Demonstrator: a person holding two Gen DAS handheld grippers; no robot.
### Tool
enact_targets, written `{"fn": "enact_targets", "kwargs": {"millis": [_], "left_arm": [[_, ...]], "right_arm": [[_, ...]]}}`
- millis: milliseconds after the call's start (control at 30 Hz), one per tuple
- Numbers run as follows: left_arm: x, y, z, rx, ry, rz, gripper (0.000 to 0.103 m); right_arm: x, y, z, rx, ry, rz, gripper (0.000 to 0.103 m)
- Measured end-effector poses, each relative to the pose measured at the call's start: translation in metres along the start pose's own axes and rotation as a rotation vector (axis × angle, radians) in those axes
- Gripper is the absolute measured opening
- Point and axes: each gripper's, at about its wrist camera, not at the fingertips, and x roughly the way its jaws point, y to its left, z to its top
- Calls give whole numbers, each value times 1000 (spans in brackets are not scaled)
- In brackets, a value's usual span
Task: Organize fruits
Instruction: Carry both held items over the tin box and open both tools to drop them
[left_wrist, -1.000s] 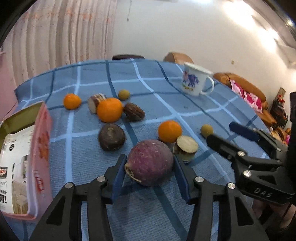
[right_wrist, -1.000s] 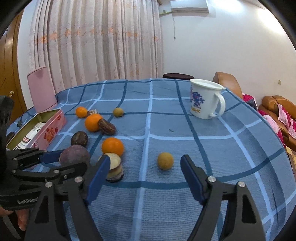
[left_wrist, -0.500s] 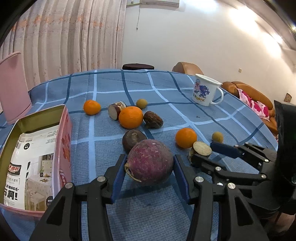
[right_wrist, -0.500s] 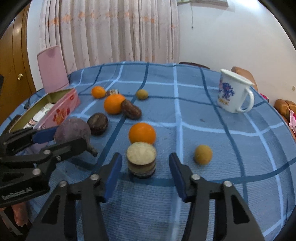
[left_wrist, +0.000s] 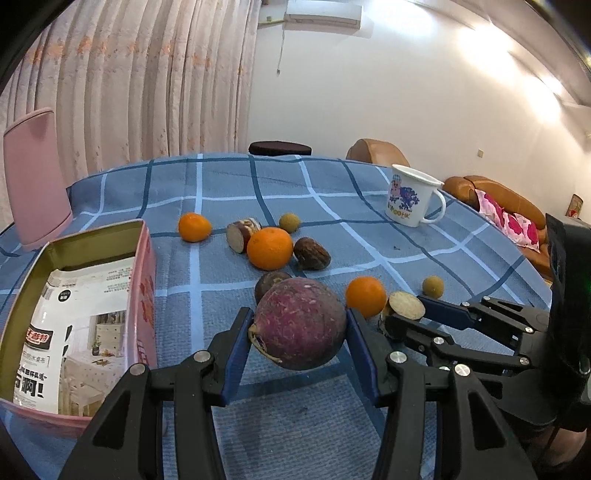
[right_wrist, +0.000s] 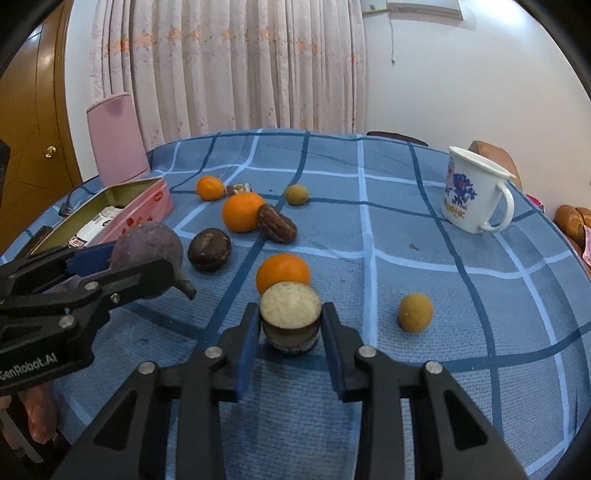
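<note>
purple and round, the radish (left_wrist: 301, 323) sits clamped between the blue pads of the left gripper (left_wrist: 295, 343), lifted off the blue checked tablecloth (left_wrist: 332, 206), just right of the open pink tin (left_wrist: 146, 280). the right gripper (right_wrist: 290, 334) has its fingers closed against both sides of a cut brown stub (right_wrist: 290, 317) that stands on the cloth, cut face up, touching an orange (right_wrist: 282, 273) behind it. more oranges, dark fruits and small yellow ones lie scattered beyond; a white mug (right_wrist: 474, 190) stands well apart at the right.
</note>
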Motion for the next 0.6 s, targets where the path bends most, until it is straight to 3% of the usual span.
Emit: {"fn": "enact_targets", "kwargs": {"millis": [600], "left_arm": [[-14,0,2,16,-61,36,52]], "right_arm": [[-14,12,6,-22,-88,19,36]]}}
